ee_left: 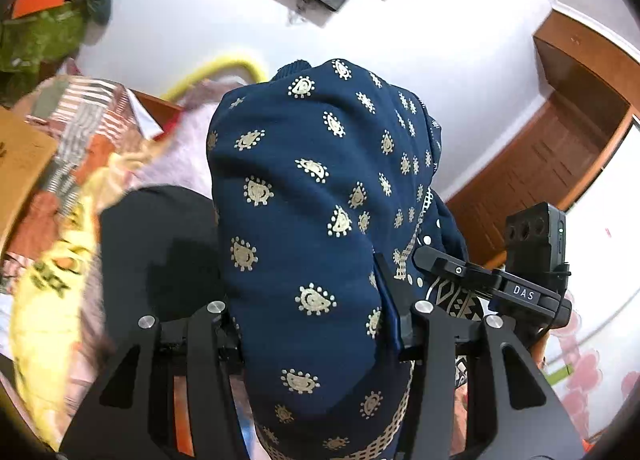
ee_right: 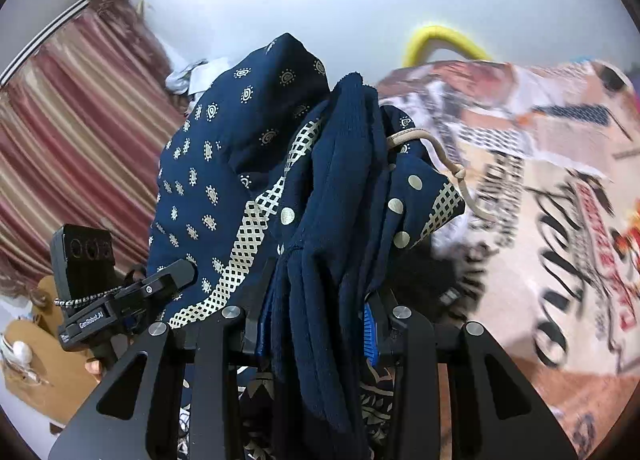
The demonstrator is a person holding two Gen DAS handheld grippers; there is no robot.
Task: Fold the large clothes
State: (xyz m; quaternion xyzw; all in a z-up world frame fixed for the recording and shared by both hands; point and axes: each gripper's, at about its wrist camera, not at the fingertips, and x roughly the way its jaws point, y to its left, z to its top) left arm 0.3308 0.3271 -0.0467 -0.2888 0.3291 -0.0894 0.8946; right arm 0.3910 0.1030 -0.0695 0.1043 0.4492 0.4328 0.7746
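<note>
While we are looking along the left claw, its jaws are clamping a bunched navy dress, which is rising ahead of them. Beyond lies a patterned blanket.

Through the right claw, we are pinching the same dress, piled between the jaws; the blanket is spreading to its right.
</note>
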